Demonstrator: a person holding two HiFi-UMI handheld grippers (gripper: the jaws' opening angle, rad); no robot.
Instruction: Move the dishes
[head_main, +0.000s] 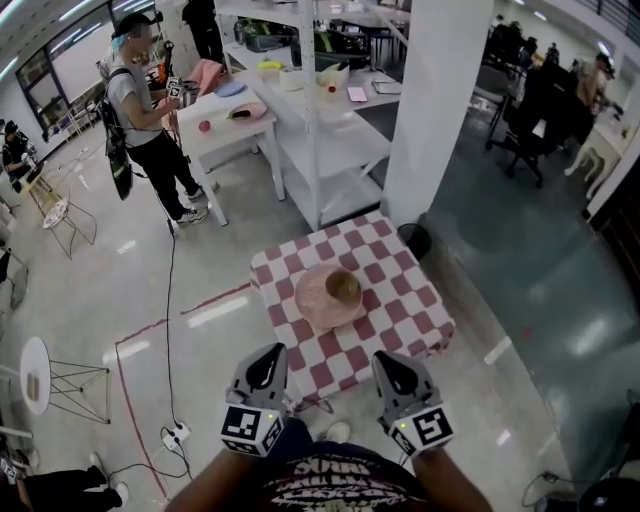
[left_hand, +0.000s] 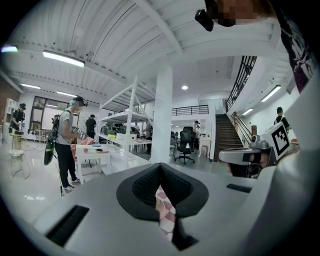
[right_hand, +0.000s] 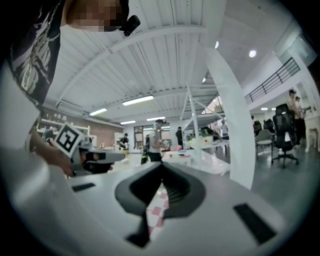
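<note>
A small table with a pink-and-white checked cloth (head_main: 400, 300) stands ahead of me. On it lies a pink plate (head_main: 315, 300) with a brown bowl (head_main: 342, 287) on top. My left gripper (head_main: 268, 362) and right gripper (head_main: 390, 368) hover side by side at the table's near edge, both shut and holding nothing. In the left gripper view the shut left gripper (left_hand: 161, 170) shows only a sliver of checked cloth (left_hand: 166, 210) between its grey halves. The right gripper view shows the same, with the right gripper (right_hand: 161, 172) shut and a strip of checked cloth (right_hand: 157, 212) below.
A white pillar (head_main: 435, 100) rises just behind the table. White shelving tables (head_main: 320, 130) with dishes stand farther back, and a person (head_main: 145, 120) stands at one. A cable and power strip (head_main: 175, 435) lie on the floor at left.
</note>
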